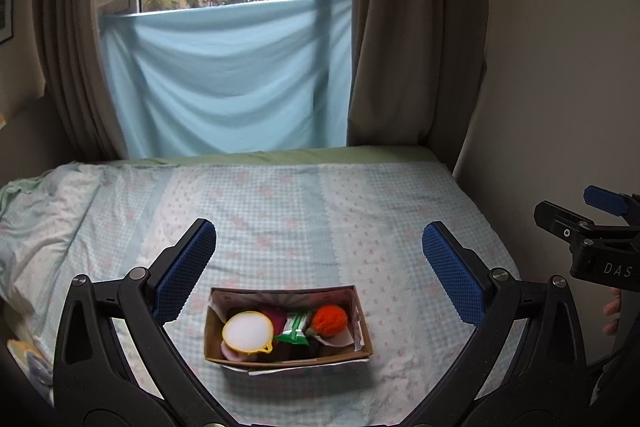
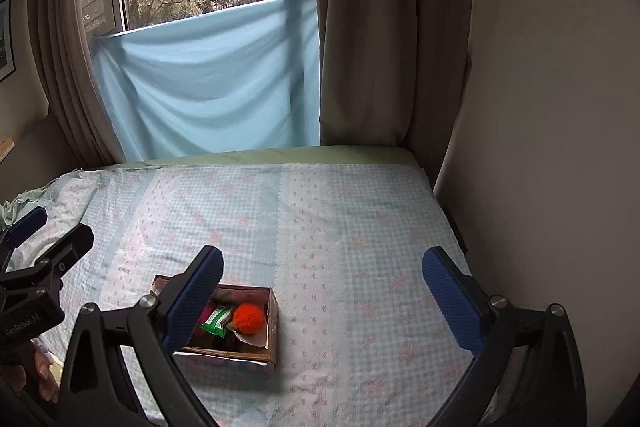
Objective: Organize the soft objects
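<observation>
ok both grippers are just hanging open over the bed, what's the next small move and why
Probably lower the left gripper toward the cardboard box. Both it and the right gripper are open and empty, and the box sits nearly centred between the left fingers, with the orange pompom lying uncovered on top at its right end, an easy first pick.

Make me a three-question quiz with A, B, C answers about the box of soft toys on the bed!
1. Where is the cardboard box?
A. on the bed
B. on the windowsill
C. on a chair

2. What colour is the fluffy pom-pom?
A. purple
B. orange
C. grey

3. How is the left gripper?
A. shut on the pom-pom
B. shut on the box
C. open, holding nothing

Answers: 1 A, the box sits on the checked bedsheet. 2 B, it is bright orange beside the green packet. 3 C, its blue pads stand wide apart above the box.
</observation>
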Demonstrator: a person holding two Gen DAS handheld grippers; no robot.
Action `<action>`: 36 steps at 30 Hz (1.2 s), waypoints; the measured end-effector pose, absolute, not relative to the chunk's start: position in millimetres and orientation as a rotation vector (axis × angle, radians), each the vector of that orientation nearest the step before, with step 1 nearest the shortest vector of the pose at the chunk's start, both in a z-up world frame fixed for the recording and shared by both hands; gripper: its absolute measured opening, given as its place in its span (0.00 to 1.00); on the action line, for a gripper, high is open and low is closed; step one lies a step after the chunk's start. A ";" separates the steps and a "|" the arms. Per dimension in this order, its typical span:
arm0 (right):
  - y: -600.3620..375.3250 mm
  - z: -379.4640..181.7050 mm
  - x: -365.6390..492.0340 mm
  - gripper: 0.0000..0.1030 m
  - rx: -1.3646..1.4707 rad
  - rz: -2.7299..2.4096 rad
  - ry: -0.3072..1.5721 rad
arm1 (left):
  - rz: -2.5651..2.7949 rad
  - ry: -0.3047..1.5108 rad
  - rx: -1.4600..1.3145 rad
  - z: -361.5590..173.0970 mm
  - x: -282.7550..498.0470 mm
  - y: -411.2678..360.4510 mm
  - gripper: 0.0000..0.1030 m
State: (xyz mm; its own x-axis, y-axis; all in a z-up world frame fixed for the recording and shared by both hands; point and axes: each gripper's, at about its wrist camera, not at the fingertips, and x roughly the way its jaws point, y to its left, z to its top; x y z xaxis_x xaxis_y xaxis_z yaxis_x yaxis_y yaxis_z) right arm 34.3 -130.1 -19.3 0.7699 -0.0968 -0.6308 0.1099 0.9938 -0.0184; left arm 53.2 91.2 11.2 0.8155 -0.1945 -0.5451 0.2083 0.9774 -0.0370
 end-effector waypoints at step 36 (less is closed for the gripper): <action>-124.5 -16.4 24.9 0.97 0.001 -0.121 0.651 | -0.206 0.554 0.056 19.5 40.5 94.8 1.00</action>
